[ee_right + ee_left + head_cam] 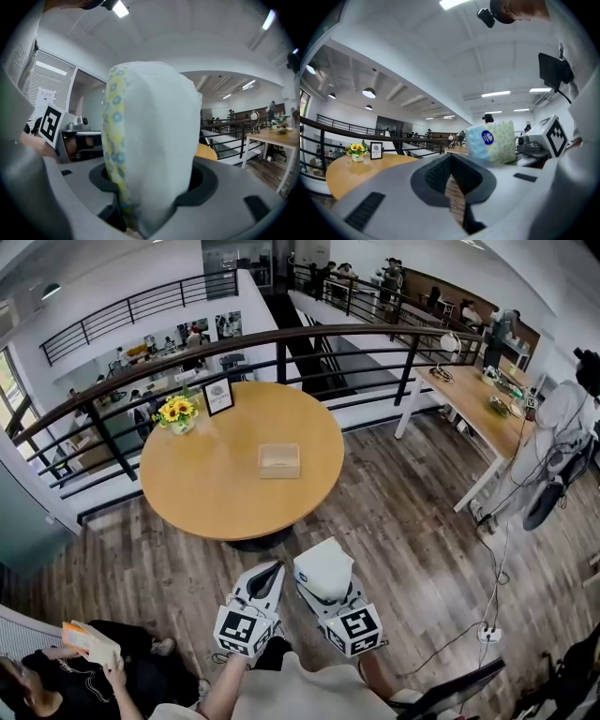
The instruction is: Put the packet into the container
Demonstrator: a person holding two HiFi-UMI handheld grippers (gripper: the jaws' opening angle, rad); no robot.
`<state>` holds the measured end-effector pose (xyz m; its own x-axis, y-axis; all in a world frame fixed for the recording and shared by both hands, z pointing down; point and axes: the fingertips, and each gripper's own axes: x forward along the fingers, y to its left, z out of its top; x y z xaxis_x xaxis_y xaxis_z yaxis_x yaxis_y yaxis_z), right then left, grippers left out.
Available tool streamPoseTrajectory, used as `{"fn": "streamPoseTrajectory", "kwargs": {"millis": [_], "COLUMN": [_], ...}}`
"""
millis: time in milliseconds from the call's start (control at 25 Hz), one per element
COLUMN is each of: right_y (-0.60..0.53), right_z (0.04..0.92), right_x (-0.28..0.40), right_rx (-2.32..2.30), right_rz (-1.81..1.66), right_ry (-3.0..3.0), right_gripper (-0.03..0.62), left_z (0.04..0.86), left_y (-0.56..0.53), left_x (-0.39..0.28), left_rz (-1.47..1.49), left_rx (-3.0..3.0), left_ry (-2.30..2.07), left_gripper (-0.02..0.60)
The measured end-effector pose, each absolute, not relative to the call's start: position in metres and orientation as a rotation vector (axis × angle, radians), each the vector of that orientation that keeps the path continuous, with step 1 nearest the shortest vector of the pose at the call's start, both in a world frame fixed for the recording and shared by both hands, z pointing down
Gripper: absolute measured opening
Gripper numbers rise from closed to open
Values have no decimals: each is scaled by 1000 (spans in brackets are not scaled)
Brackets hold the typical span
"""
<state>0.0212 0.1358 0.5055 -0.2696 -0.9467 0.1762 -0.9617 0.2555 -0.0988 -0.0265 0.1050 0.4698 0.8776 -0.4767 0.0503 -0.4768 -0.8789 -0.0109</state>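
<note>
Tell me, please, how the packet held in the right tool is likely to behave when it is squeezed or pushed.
Probably soft and squashy: the packet bulges rounded above the jaws of the right tool, which pinch its lower end. It is likely light for its bulk, since it stands upright from that narrow grip. Its smooth surface may slip a little.

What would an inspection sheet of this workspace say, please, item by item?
Surface: round wooden table, mostly bare.
Job's things: packet held short of the table, over the floor; container near the table's middle.
Clutter: flower pot and framed sign at the table's far edge.
Grippers: left gripper jaws together, empty; right gripper closed on the packet.
Cables: power strip with cable on the floor at right.
Surroundings: railing behind the table; desk at right; seated person at lower left.
</note>
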Motion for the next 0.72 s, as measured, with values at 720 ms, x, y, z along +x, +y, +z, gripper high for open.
{"fn": "streamPoseTrajectory", "kwargs": {"millis": [720], "right_y": [-12], "right_z": [504], "right_x": [12], "right_rx": [1859], "right_rz": [327], "right_ry": [-2352], "right_gripper": [302], "left_z": [470], "left_y": [-42], "left_x": [-44], "left_rz": [69], "left_rx": [2993], "left_ry": [-746], "left_gripper": [5]}}
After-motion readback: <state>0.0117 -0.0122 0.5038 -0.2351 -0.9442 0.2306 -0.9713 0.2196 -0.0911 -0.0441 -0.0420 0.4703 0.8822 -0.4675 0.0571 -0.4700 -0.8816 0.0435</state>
